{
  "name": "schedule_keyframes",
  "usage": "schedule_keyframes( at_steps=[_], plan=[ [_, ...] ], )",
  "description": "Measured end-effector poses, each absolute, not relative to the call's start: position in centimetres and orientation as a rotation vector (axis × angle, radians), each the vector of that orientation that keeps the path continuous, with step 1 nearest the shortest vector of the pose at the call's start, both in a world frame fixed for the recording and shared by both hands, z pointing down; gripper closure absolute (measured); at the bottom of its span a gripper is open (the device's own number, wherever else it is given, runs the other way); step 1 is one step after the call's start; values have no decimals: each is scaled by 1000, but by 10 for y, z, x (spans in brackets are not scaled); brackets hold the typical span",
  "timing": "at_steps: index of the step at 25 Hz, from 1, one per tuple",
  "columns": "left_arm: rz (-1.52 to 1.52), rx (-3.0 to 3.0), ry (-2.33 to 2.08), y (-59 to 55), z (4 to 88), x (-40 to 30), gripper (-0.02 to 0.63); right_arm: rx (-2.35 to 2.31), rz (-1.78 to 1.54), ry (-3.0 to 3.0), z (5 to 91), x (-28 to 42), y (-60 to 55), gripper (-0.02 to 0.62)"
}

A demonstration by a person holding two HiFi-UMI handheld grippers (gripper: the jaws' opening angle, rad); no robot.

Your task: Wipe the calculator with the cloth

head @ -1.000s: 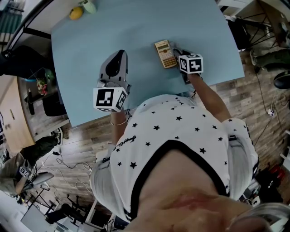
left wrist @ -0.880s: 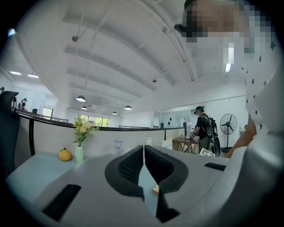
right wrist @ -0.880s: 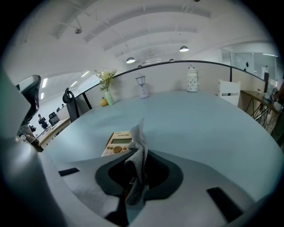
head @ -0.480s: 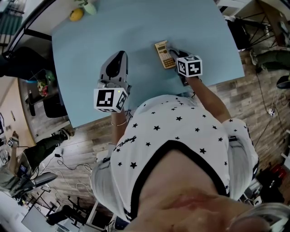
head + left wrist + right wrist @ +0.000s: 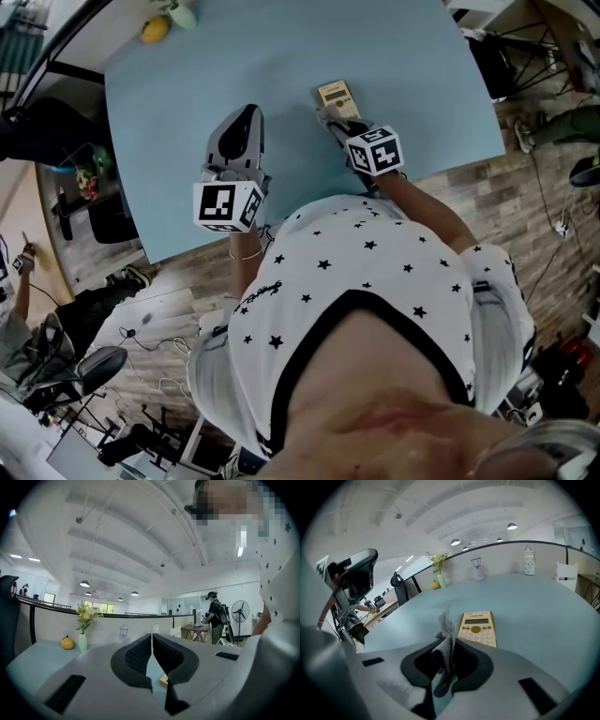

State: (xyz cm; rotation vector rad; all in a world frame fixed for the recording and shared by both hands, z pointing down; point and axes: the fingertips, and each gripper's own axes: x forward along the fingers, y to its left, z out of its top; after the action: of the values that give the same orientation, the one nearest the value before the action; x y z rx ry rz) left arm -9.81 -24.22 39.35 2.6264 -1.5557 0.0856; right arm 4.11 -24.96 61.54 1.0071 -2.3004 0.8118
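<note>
A tan calculator (image 5: 337,95) (image 5: 478,627) lies flat on the light blue table (image 5: 216,66), right of its middle. My right gripper (image 5: 330,118) (image 5: 449,641) is shut on a grey cloth (image 5: 446,629), which sticks up from between its jaws. The cloth's tip sits at the calculator's near left edge; contact cannot be told. My left gripper (image 5: 246,112) (image 5: 152,638) rests to the left near the table's front edge, shut with nothing in it. It also shows as the left gripper (image 5: 358,576) in the right gripper view.
A yellow fruit (image 5: 157,27) and a small vase (image 5: 186,12) with flowers stand at the table's far left corner. White jars (image 5: 528,560) stand along the far edge. The table's front edge runs just under both grippers. Office chairs and cables lie on the floor around.
My right gripper has moved left and forward, from the calculator's right side to its near end, with the cloth in it. The left gripper has stayed still.
</note>
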Motion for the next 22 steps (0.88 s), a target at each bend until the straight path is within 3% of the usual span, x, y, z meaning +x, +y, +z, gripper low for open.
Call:
schedule_keyframes(
  at_steps=[22],
  plan=[
    [101,2653,-1525,-246,391,-89,571,1137,901,-2273,616,72,-264,552]
  ],
)
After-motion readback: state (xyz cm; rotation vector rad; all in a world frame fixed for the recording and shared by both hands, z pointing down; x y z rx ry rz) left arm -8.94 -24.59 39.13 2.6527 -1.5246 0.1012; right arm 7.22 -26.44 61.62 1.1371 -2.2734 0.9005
